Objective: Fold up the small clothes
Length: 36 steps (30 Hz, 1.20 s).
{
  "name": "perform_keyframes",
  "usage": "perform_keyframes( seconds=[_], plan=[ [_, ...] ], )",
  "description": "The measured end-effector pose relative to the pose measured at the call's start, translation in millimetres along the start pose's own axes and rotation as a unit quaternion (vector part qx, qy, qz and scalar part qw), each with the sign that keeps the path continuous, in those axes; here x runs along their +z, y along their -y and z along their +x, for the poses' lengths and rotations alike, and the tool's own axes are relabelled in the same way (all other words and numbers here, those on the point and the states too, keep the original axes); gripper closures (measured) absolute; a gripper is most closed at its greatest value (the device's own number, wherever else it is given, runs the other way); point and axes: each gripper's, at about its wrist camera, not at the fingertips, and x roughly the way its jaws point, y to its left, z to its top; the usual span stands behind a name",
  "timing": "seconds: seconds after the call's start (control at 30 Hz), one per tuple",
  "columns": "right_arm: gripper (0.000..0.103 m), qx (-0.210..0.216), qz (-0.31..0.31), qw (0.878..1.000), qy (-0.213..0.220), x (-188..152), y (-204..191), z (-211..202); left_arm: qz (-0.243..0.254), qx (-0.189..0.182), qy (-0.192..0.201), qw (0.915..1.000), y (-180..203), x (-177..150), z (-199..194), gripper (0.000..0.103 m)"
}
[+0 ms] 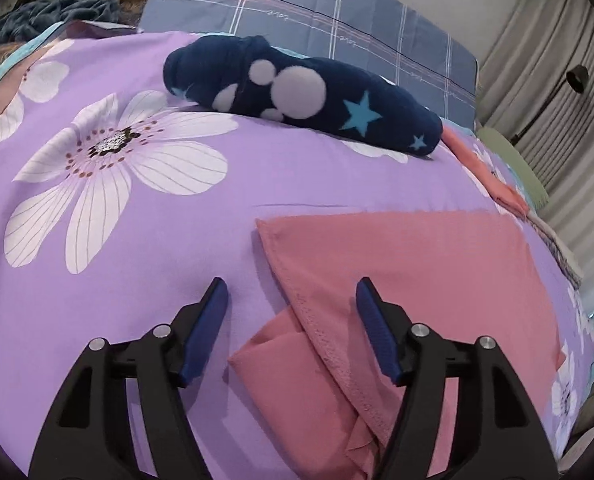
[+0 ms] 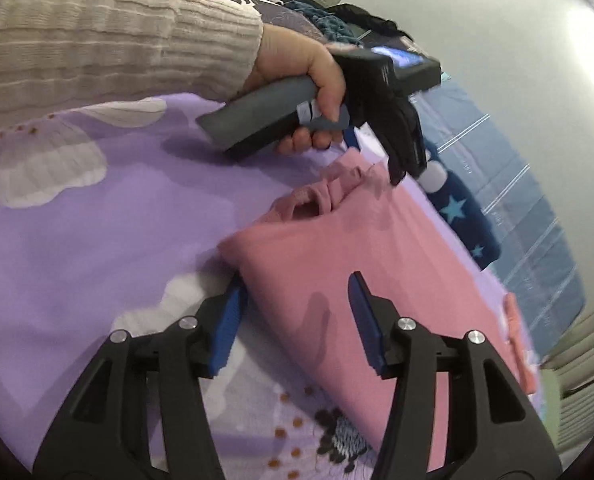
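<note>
Pink garment [image 2: 337,264] lies flat, long axis running toward the pillow [image 1: 337,20].

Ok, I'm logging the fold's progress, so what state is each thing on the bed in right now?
Pink garment: partly folded, lying flat on the bedspread.
Navy star-print item: rolled up, lying beyond the pink garment.
Left gripper: open, one pad over the pink fabric, gripping nothing.
Right gripper: open, astride the garment's edge, not clamped.

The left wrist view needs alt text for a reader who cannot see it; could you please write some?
The open left tool hovers over a partly folded pink garment on a purple floral bedsheet. Beyond lies a rolled navy blanket with stars.
</note>
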Motion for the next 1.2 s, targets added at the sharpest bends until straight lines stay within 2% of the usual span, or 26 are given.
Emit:
perform_keyframes(
  seconds=[0.03, 0.07, 0.1, 0.2, 0.27, 0.33, 0.37, 0.4, 0.43, 0.47, 0.5, 0.6, 0.67, 0.73, 0.8, 0.87, 0.9, 0.93, 0.97, 1.0, 1.03, 1.1, 1.2],
  plan=[
    [0.067, -0.004, -0.003, 1.000, 0.002, 3.4, -0.8, 3.0, 0.007, 0.000, 0.002, 1.0000, 1.9, -0.4, -0.1, 0.040],
    [0.100, -0.004, -0.005, 1.000, -0.004, 6.3, -2.0, 8.5, 0.013, 0.001, 0.003, 0.9999, 3.5, -0.5, -0.3, 0.067],
    [0.099, -0.001, -0.001, 1.000, -0.010, 7.8, -1.1, 12.5, 0.023, 0.001, 0.000, 0.9997, 5.6, 0.2, 0.8, 0.101],
    [0.100, 0.019, 0.022, 1.000, 0.009, 8.9, 8.4, 1.9, 0.043, 0.036, 0.030, 0.9980, 10.5, 3.0, -2.7, 0.101],
    [0.099, 0.004, 0.019, 1.000, 0.021, 9.5, 11.0, -8.0, 0.032, 0.045, 0.018, 0.9983, 4.0, 7.5, 4.7, 0.101],
    [0.099, 0.012, 0.020, 1.000, 0.014, 7.7, 12.2, -4.0, 0.019, 0.041, 0.012, 0.9989, -1.7, 10.3, 6.9, 0.098],
    [0.099, 0.025, 0.027, 0.999, 0.001, 4.9, 13.1, 1.9, 0.016, 0.045, 0.017, 0.9987, -2.7, 11.4, 2.4, 0.093],
    [0.098, 0.033, 0.030, 0.999, -0.010, 2.3, 12.6, 4.9, 0.015, 0.057, 0.026, 0.9979, -3.1, 11.5, -4.2, 0.077],
    [0.091, 0.042, 0.031, 0.998, -0.016, 0.5, 11.3, 7.0, 0.012, 0.070, 0.038, 0.9967, -4.4, 10.4, -12.0, 0.067],
    [0.089, 0.043, 0.025, 0.999, -0.011, -0.8, 8.3, 5.8, 0.008, 0.077, 0.053, 0.9956, -7.2, 8.4, -22.7, 0.055],
    [0.089, 0.040, 0.018, 0.999, -0.004, -1.3, 5.6, 3.6, 0.005, 0.074, 0.057, 0.9956, -10.3, 6.1, -29.5, 0.054],
    [0.089, 0.038, 0.002, 0.999, 0.008, -1.7, -1.1, -1.4, -0.022, 0.066, 0.043, 0.9967, -27.5, -6.3, -45.4, 0.054],
    [0.088, 0.034, -0.001, 0.999, 0.008, -2.3, -2.6, 0.2, -0.046, 0.035, 0.024, 0.9980, -37.1, -18.6, -49.1, 0.054],
    [0.088, 0.031, -0.002, 0.999, 0.009, -2.9, -3.2, 0.3, -0.063, -0.013, 0.009, 0.9979, -40.7, -32.7, -50.1, 0.056],
    [0.088, 0.030, -0.003, 1.000, 0.009, -3.1, -3.9, 0.6, -0.073, -0.065, 0.004, 0.9951, -39.6, -42.7, -46.4, 0.063],
    [0.088, 0.029, -0.005, 1.000, 0.007, -3.1, -5.4, 1.3, -0.074, -0.093, 0.009, 0.9929, -36.6, -45.9, -38.8, 0.063],
    [0.088, 0.028, -0.005, 1.000, 0.006, -3.1, -6.2, 1.0, -0.076, -0.097, 0.012, 0.9922, -35.2, -45.5, -35.9, 0.066],
    [0.088, 0.028, -0.005, 1.000, 0.006, -2.8, -6.1, 1.1, -0.086, -0.102, 0.016, 0.9909, -36.0, -42.8, -33.3, 0.074],
    [0.095, 0.030, -0.005, 1.000, 0.007, -2.7, -8.0, -0.4, -0.098, -0.104, 0.019, 0.9895, -37.8, -39.6, -30.2, 0.100],
    [0.099, 0.031, -0.004, 0.999, 0.007, -2.6, -8.8, -1.0, -0.109, -0.095, 0.021, 0.9893, -38.4, -34.9, -27.1, 0.100],
    [0.099, 0.031, -0.003, 0.999, 0.010, -2.7, -8.2, -2.4, -0.106, -0.080, 0.034, 0.9906, -35.3, -30.6, -27.7, 0.101],
    [0.099, 0.030, -0.003, 0.999, 0.020, -2.4, -7.8, -7.7, -0.077, -0.050, 0.054, 0.9943, -25.5, -24.8, -29.5, 0.101],
    [0.099, 0.033, -0.006, 0.999, 0.015, -3.4, -9.5, -6.3, -0.074, -0.036, 0.038, 0.9959, -25.3, -24.1, -19.3, 0.101]
  ],
)
